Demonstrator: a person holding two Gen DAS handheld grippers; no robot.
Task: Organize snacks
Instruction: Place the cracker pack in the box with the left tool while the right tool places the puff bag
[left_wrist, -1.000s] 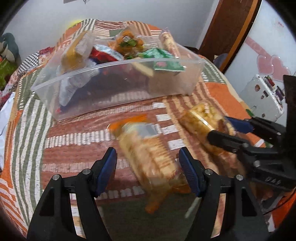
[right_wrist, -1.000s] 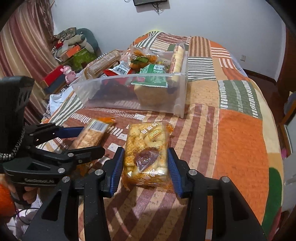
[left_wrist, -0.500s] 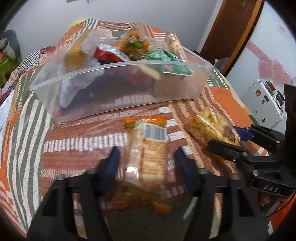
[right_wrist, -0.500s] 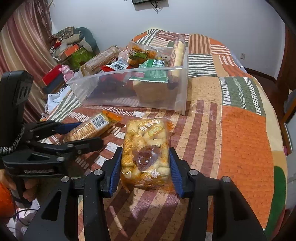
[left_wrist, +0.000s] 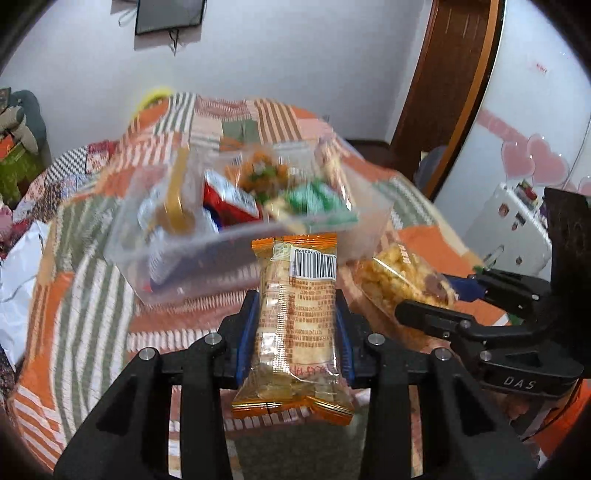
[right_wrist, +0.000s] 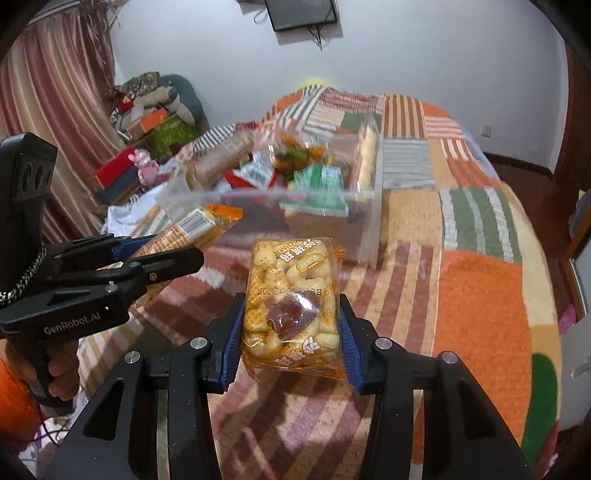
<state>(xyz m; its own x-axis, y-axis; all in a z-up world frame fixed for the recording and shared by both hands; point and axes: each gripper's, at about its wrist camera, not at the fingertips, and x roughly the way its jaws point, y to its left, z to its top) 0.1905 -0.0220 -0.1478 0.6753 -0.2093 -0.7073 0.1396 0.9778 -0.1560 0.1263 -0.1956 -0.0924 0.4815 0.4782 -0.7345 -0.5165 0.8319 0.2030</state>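
My left gripper (left_wrist: 295, 325) is shut on a long orange cracker pack (left_wrist: 297, 317) with a barcode, held above the bed. It also shows in the right wrist view (right_wrist: 184, 236). My right gripper (right_wrist: 291, 325) is shut on a clear bag of yellow puffed snacks (right_wrist: 291, 295), also lifted; this bag shows in the left wrist view (left_wrist: 402, 280). A clear plastic bin (left_wrist: 177, 273) holding several snack packs sits ahead on the patchwork quilt (right_wrist: 480, 288), also seen in the right wrist view (right_wrist: 369, 229).
The bed's quilt spreads around the bin. Stuffed toys and boxes (right_wrist: 155, 122) pile at the left by a curtain. A door (left_wrist: 454, 88) and a white fridge (left_wrist: 524, 206) stand to the right. A white cloth (left_wrist: 18, 280) lies at the bed's left edge.
Both grippers closed on their snack packs and lifted them off the quilt. The views tilted up, so the bin now sits lower and farther ahead.
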